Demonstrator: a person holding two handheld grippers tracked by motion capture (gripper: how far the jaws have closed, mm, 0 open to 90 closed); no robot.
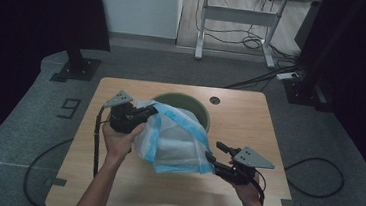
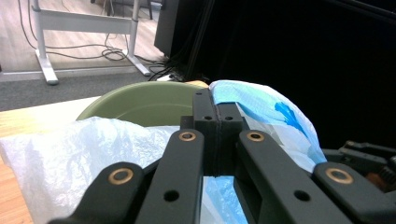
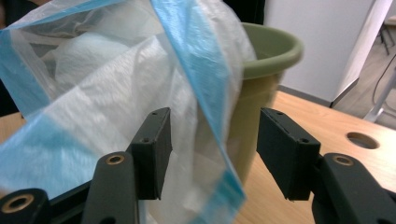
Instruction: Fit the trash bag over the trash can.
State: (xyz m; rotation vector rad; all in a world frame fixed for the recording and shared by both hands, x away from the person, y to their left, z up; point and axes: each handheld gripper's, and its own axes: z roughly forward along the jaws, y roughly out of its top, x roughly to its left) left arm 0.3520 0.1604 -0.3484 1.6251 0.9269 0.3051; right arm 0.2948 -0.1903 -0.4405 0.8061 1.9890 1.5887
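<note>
High view: left gripper (image 1: 151, 111) pinches bag (image 1: 177, 142)

The wooden surface (image 1: 250, 119) has rounded corners and a small round hole (image 1: 215, 100) near its far edge, at about one o'clock from its middle. It stands on grey carpet (image 1: 29, 119), where a number nine (image 1: 69, 108) is marked at nine o'clock from the surface. Beyond it, at twelve o'clock, a white desk frame (image 1: 238, 17) stands on a pale wood floor with loose cables (image 1: 249, 38) under it. A white power strip (image 1: 288, 75) lies at two o'clock, beside dark curtains (image 1: 364, 73). A black stand base (image 1: 76, 68) sits at ten o'clock. A black cable loop (image 1: 317, 177) lies on the carpet at four o'clock.
</note>
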